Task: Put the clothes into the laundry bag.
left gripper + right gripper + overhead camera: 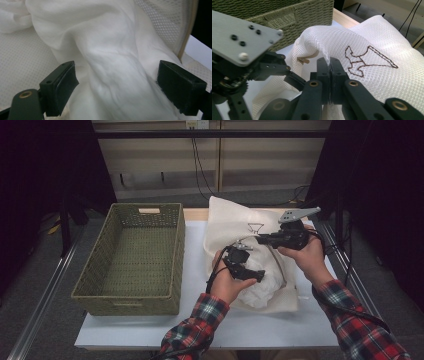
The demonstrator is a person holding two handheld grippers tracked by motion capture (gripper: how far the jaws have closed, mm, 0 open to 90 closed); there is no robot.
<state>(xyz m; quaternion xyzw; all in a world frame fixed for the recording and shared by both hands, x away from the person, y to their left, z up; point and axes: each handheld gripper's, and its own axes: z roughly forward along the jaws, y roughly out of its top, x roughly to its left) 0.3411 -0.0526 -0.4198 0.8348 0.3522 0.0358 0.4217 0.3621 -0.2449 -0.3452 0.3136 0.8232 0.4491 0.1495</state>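
A soft white cloth point(110, 65) lies bunched in the mouth of a white mesh laundry bag point(235, 220) on the white table point(280, 330). The left gripper point(250, 272) has its jaws spread wide either side of the cloth, not pressing it. The right gripper point(329, 75) is clamped tight on the bag's edge, lifting it. A green woven basket point(100, 290) stands to the left, apart.

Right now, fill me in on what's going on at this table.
A person is working a white garment into a white mesh laundry bag on the table. The right tongs are shut on the bag's edge, lifting it. The left tongs stand open astride the bunched garment at the bag's mouth, pads not pressing it. A green woven basket sits to the left.
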